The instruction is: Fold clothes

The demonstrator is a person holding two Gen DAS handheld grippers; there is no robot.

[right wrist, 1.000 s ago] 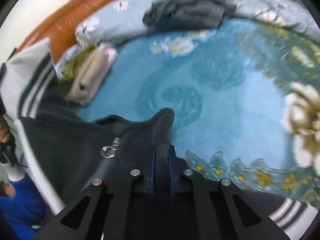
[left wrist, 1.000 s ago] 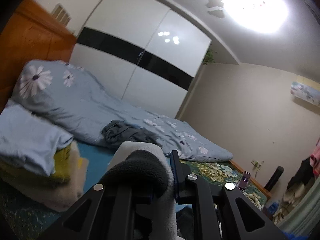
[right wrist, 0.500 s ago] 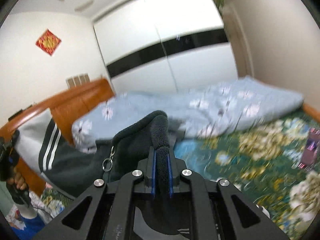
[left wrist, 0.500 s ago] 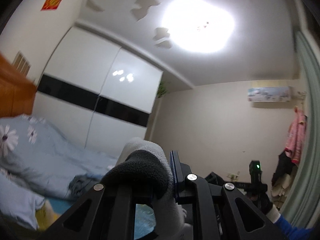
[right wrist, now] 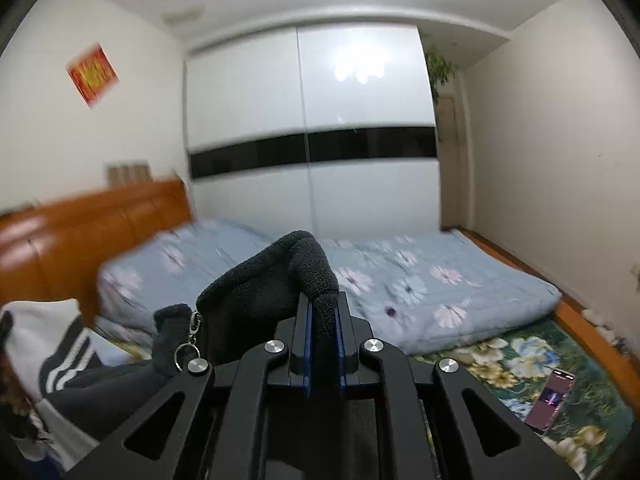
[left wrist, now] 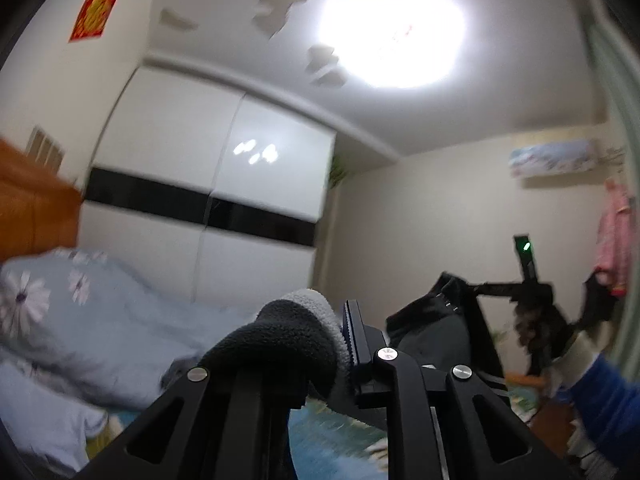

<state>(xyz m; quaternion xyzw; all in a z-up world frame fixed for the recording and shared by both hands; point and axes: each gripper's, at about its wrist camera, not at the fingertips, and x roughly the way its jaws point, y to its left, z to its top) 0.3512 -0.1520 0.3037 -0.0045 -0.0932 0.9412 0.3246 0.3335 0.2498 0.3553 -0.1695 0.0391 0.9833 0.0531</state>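
Note:
A dark grey fleece jacket with white lining and white stripes hangs in the air between both grippers. My left gripper (left wrist: 344,332) is shut on a bunched fleece edge (left wrist: 288,344). My right gripper (right wrist: 323,316) is shut on another dark fleece edge (right wrist: 280,276); a zipper pull with a metal ring (right wrist: 188,344) dangles to its left. The jacket's striped part (right wrist: 68,352) hangs at the left of the right wrist view. In the left wrist view the other end of the jacket (left wrist: 440,332) hangs at the right, by the right gripper's handle (left wrist: 528,272).
A bed with a light blue floral quilt (right wrist: 400,280) and an orange wooden headboard (right wrist: 60,240) lies below. A phone (right wrist: 550,398) rests on the green floral sheet (right wrist: 500,356). A white wardrobe (right wrist: 312,128) stands behind. Folded clothes (left wrist: 44,416) sit at the left.
Both grippers have lifted the jacket up off the bed. The views have swung from the mattress up to the wardrobe and ceiling.

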